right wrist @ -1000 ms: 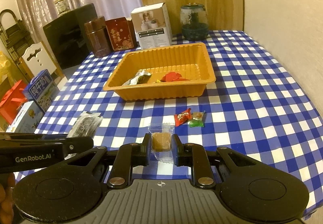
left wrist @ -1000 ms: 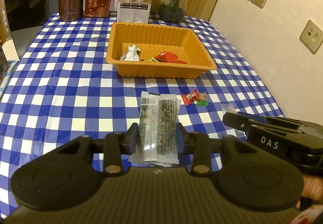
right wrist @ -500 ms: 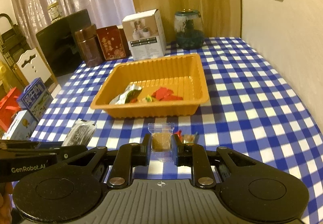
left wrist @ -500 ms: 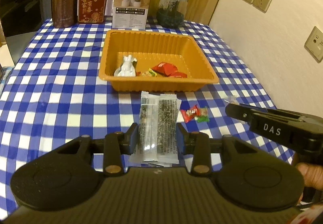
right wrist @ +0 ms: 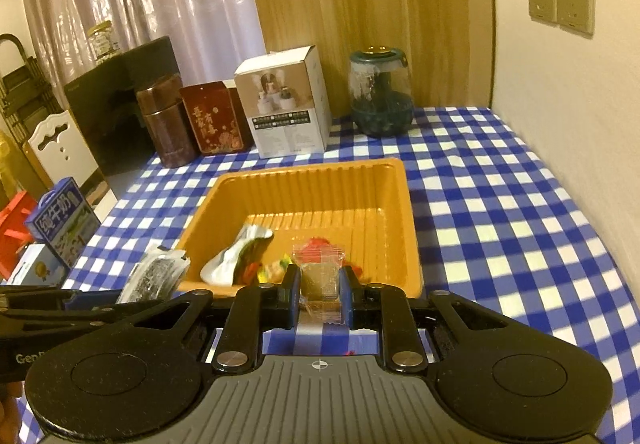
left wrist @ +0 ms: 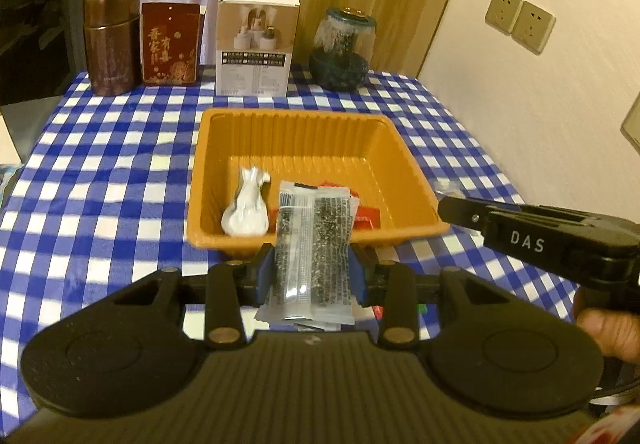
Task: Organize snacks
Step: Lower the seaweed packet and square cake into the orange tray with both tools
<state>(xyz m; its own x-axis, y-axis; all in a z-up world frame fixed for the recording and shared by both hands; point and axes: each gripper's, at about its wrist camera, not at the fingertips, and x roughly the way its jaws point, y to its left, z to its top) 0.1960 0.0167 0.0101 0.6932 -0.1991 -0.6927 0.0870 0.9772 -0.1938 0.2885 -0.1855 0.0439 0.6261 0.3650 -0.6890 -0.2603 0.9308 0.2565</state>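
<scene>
**Operator:** Carrying is the step in hand, by the look of it. The left claw [left wrist: 312, 274] is clamped on a dark seaweed-type packet [left wrist: 314, 244], which stands upright at lower centre of the left wrist view, its top edge overlapping the near wall of the orange tray [left wrist: 296, 124].

**Checker:** And the right claw [right wrist: 320, 298]?

**Operator:** It is closed narrow on a small clear-wrapped brown snack [right wrist: 320, 274], held at lower centre of the right wrist view, over the tray's near rim. Both items appear lifted clear of the checked bench [left wrist: 100, 164].

**Checker:** Tray contents?

**Operator:** A white crumpled wrapper [left wrist: 246, 210] lies in the near left part of the tray; red wrappers [left wrist: 366, 214] lie beside it, partly hidden behind the held packet. The far half of the tray is bare.

**Checker:** Next move, as a judgement?

**Operator:** Each claw should advance until its item is fully above the tray floor, then open. The tall packet needs more forward travel than the small snack, or it may catch the near wall and tip out. Whether the two claws would crowd each other cannot be told; the right claw sits at the right edge of the left view, near the tray's corner.
</scene>
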